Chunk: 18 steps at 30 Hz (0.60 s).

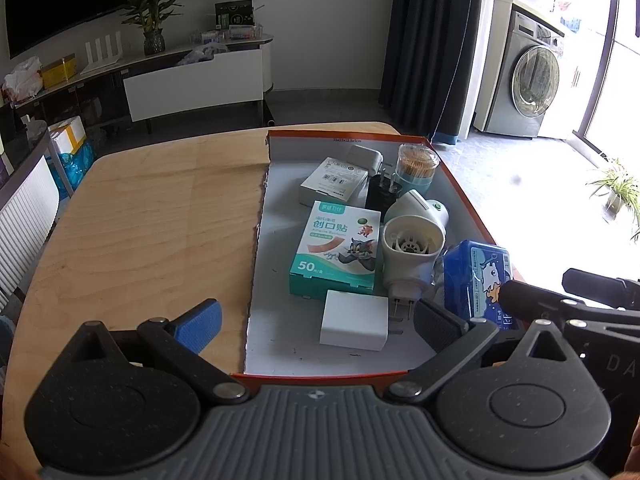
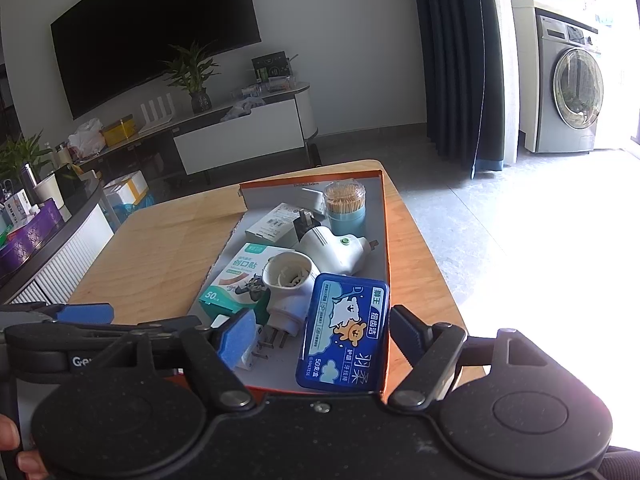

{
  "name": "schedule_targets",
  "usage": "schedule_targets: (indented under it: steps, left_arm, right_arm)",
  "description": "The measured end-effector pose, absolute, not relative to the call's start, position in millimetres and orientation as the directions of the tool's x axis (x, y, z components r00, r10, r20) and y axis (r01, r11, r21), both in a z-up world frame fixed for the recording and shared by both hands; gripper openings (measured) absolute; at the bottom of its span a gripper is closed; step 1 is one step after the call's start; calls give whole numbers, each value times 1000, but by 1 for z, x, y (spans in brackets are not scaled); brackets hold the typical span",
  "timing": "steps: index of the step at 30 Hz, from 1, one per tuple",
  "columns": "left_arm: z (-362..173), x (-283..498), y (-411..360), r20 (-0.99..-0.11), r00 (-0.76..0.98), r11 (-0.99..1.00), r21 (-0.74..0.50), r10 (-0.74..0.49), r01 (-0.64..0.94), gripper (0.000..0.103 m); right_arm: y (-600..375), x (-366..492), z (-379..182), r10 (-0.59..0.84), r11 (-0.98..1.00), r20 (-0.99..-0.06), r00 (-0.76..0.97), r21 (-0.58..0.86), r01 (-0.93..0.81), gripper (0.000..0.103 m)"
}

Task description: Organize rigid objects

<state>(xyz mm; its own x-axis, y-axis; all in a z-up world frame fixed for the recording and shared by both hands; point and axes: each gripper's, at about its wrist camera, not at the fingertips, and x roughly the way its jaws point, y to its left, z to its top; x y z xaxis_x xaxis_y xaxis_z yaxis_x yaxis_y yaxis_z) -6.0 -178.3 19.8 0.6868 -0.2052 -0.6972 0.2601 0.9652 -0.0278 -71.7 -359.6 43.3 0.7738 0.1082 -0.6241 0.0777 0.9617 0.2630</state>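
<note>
An orange tray sits on the right part of a wooden table, and every loose item lies inside it. At the far end stand a toothpick jar, a white charger, a flat white box and a black plug. Nearer lie 2 white plug-in devices, one behind the other, beside a green plaster box. A white adapter rests close to the near wall.

The left gripper hovers over the tray's near edge with its fingers spread wide, the blue pad over the table and the dark one over the tray; nothing is between them.

The right gripper is also spread, and a blue floss box lies between its fingers in the tray's near right corner. The dark finger looks just clear of the box, though contact is hard to judge from this angle. The blue pad stands well apart from it.
</note>
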Motion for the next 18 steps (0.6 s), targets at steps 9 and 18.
schedule_targets:
  steps: [9,18]
  left_arm:
    - [19,-6,-178,-697,687,965,-28,-206,262,103]
    - [19,-6,-178,-700,684,965,-26,-204,261,103]
  right_arm:
    - [-358,-72,42,108,962,-625,773,263,78,88]
    - [-359,-72,43,109,962,-625,773,263,78,88]
